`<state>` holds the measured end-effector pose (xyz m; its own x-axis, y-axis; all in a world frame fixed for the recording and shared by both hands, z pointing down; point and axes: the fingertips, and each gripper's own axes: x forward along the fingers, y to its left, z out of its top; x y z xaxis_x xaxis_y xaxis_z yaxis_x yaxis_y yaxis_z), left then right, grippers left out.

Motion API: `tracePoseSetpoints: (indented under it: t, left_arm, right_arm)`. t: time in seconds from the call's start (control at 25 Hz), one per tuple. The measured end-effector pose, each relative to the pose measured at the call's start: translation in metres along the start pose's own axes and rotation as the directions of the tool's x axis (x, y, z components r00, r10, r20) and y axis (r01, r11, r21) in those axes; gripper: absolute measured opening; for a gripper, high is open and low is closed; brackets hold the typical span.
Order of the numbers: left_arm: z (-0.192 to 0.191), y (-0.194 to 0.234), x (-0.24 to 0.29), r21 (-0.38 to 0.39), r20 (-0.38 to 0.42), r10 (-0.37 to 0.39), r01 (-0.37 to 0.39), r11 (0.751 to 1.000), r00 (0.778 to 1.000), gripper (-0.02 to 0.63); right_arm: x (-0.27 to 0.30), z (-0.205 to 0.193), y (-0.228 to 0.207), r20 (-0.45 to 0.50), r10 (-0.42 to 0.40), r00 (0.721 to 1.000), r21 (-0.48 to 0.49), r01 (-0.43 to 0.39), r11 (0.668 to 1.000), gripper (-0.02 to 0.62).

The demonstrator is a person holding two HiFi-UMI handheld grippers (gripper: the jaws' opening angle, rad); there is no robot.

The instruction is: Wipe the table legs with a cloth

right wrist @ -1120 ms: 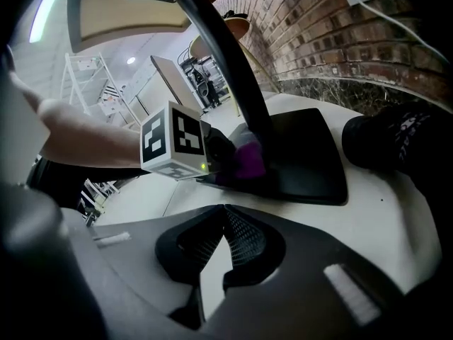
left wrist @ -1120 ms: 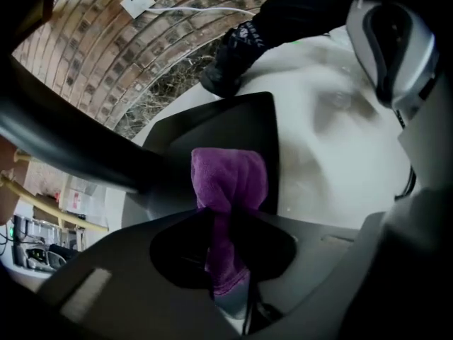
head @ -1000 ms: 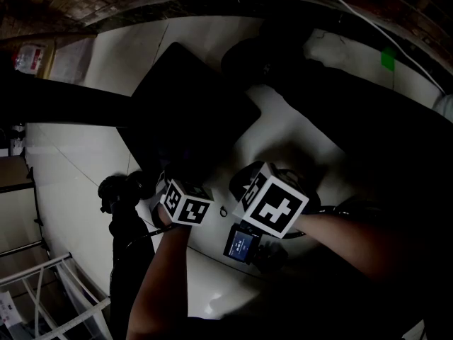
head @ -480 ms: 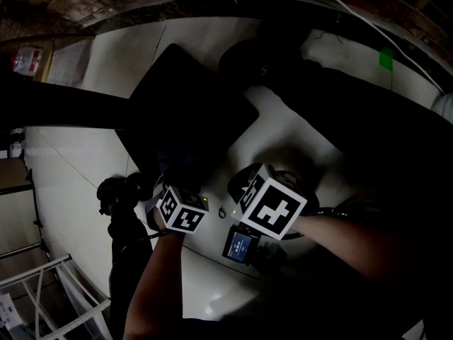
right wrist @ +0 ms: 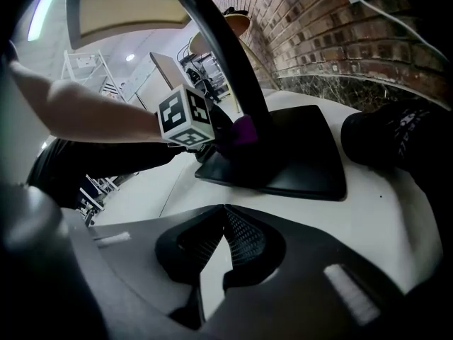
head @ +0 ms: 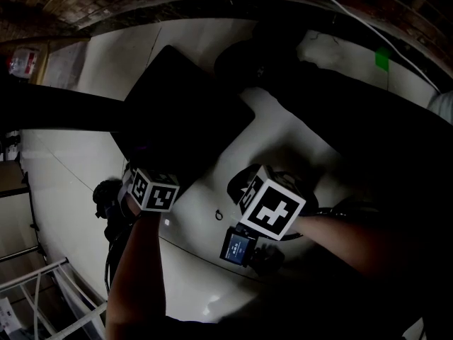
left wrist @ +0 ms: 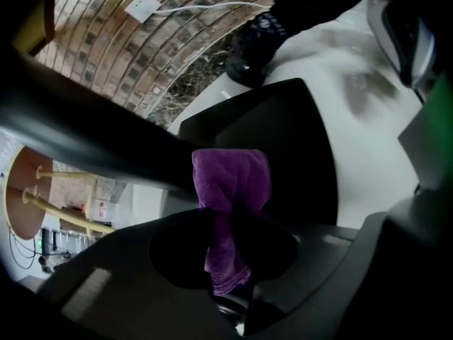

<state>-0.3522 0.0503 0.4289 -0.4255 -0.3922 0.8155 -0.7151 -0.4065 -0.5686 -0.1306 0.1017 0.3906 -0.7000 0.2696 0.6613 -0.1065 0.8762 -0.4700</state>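
**One clamped, one shut on nothing**

Two grippers are showing in the head view, both low over a glossy white floor (head: 64,165). We are holding the left gripper (head: 147,176) at the near-left edge of a flat black square base plate (head: 187,115). From there a slanting black table leg (head: 64,108) is running off to the left. The right gripper (head: 244,186) is hanging to its right, over the floor beside the plate.

In the left gripper view, the fingers are clamping a folded purple terry cloth (left wrist: 230,183). The cloth's upper fold is pressing against the leg (left wrist: 92,140), with the plate (left wrist: 283,140) behind it. Beyond, a red brick wall (left wrist: 163,48) is carrying a white socket (left wrist: 144,6).

In the right gripper view, we are seeing that gripper's (right wrist: 221,214) fingers meeting at the tips with nothing between them. Only floor is showing through the gap beneath. Ahead, the cloth (right wrist: 245,129) is touching the leg (right wrist: 226,55) just above the plate (right wrist: 283,165). A pale wooden tabletop (right wrist: 127,6) is spreading overhead.
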Motion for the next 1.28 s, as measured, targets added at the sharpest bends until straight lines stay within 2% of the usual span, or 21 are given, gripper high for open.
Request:
tracePoseSetpoints:
  t: [0.16, 0.4, 0.64, 0.84, 1.04, 1.16, 1.28]
  left_arm:
    - [0.003, 0.011, 0.003, -0.028, 0.003, 0.009, -0.009, 1.0, 1.0, 0.086]
    - [0.003, -0.024, -0.005, 0.155, 0.011, 0.007, -0.008, 0.988, 1.0, 0.077]
    - [-0.012, -0.076, -0.019, 0.233, 0.017, -0.043, 0.038, 0.972, 0.999, 0.075]
    - [-0.019, -0.095, -0.023, 0.281, 0.006, -0.069, 0.064, 0.958, 0.998, 0.075]
    - [-0.024, -0.104, -0.026, 0.382, -0.009, -0.092, 0.088, 0.92, 0.996, 0.077]
    - [-0.025, -0.101, -0.026, 0.383, -0.013, -0.094, 0.092, 0.919, 0.996, 0.081]
    - [-0.018, -0.085, -0.02, 0.335, -0.009, -0.063, 0.062, 0.94, 0.998, 0.086]
  right_arm:
    - [0.001, -0.004, -0.002, -0.011, -0.003, 1.0, -0.005, 0.003, 1.0, 0.002]
    - [0.004, -0.008, -0.001, -0.026, -0.008, 1.0, -0.017, 0.008, 1.0, 0.002]
    - [0.004, -0.012, 0.0, -0.039, -0.014, 0.999, -0.034, 0.013, 0.999, 0.003]
    - [0.006, -0.012, 0.006, -0.046, -0.008, 0.999, -0.06, 0.006, 0.998, 0.002]
    - [0.005, -0.009, 0.006, -0.047, -0.016, 0.999, -0.081, 0.012, 0.997, 0.002]
    - [0.003, -0.009, 0.007, -0.045, -0.017, 0.999, -0.086, 0.013, 0.996, 0.002]
    - [0.002, -0.01, 0.006, -0.045, -0.018, 0.999, -0.086, 0.014, 0.996, 0.002]
